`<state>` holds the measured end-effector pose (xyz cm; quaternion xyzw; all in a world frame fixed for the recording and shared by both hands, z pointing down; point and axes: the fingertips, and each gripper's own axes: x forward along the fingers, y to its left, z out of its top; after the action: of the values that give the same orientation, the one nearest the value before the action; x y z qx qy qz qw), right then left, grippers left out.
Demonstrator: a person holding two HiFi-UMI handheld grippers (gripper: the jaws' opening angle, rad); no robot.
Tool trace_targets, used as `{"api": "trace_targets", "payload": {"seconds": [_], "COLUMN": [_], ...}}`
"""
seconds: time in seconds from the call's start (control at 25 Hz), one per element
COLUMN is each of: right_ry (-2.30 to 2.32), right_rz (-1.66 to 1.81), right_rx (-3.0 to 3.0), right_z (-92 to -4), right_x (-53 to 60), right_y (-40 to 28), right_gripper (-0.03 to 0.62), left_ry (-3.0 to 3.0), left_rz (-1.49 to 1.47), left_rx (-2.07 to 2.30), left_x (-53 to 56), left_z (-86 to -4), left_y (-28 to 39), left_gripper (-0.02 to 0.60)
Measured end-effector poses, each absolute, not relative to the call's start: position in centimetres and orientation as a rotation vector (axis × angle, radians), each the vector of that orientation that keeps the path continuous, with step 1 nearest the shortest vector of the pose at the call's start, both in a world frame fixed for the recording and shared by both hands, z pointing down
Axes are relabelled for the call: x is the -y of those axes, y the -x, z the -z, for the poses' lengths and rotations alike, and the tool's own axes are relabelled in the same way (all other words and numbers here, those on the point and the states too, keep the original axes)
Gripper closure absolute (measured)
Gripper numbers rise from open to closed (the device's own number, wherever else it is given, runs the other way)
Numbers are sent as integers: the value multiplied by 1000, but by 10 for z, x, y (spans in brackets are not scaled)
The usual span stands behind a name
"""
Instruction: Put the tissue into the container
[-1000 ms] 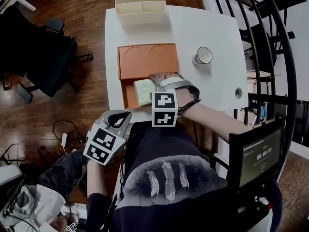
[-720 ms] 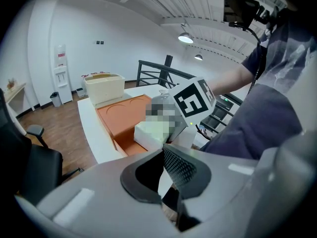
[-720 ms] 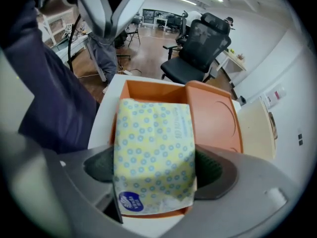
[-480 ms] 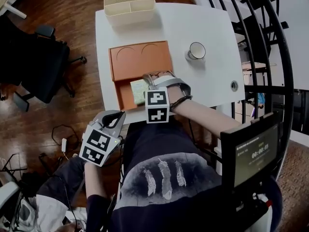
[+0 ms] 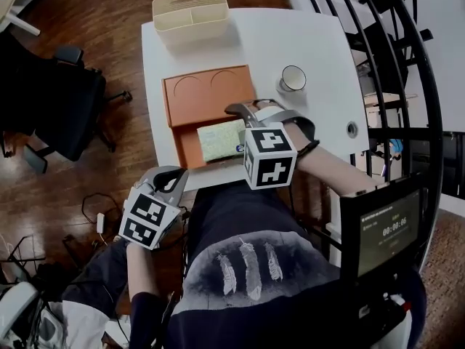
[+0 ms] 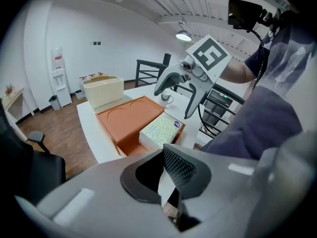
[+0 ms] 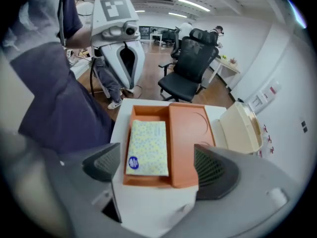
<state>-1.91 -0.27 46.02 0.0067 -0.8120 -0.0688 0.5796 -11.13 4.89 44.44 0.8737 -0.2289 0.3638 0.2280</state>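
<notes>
White surface: orange container near front edge. Right gripper over container's near end, jaws wide and opening, pads clear of everything. Left gripper low, off surface, jaws together, empty. Tissue pack flat inside container's open near compartment.

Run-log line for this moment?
tissue pack: lying in orange container | right hand-held gripper: jaws opening, empty | left hand-held gripper: shut, off table
</notes>
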Motion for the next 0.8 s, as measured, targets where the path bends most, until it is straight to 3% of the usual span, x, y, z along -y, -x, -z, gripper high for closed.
{"api": "trace_targets", "payload": {"seconds": [0.12, 0.2, 0.24, 0.28, 0.32, 0.36, 0.8], "right_ry": [-45, -66, -70, -72, -73, -68, -52], "right_rz": [128, 104, 86, 65, 36, -2, -152], "right_rx": [1832, 1789, 1773, 1763, 1761, 1762, 1721], "right_z": [-452, -452, -453, -453, -453, -454, -471], "right_x": [12, 17, 17, 16, 14, 10, -14], "right_y": [-22, -50, -62, -72, -80, -86, -133], "right_gripper": [123, 191, 256, 375, 536, 591, 591], "left_ry": [-2425, -2435, -2438, -2441, -2443, -2444, -2406], "left_rz": [-1043, -1064, -1077, -1094, -1112, -1127, -1213], "left_rx": [604, 592, 587, 582, 577, 570, 546], "left_x": [-40, -33, -30, -28, -27, -26, -29], "left_z": [-442, -441, -441, -442, -443, -444, -454], "left_y": [107, 103, 100, 98, 97, 95, 82], "left_gripper": [568, 568, 568, 568, 568, 568, 568]}}
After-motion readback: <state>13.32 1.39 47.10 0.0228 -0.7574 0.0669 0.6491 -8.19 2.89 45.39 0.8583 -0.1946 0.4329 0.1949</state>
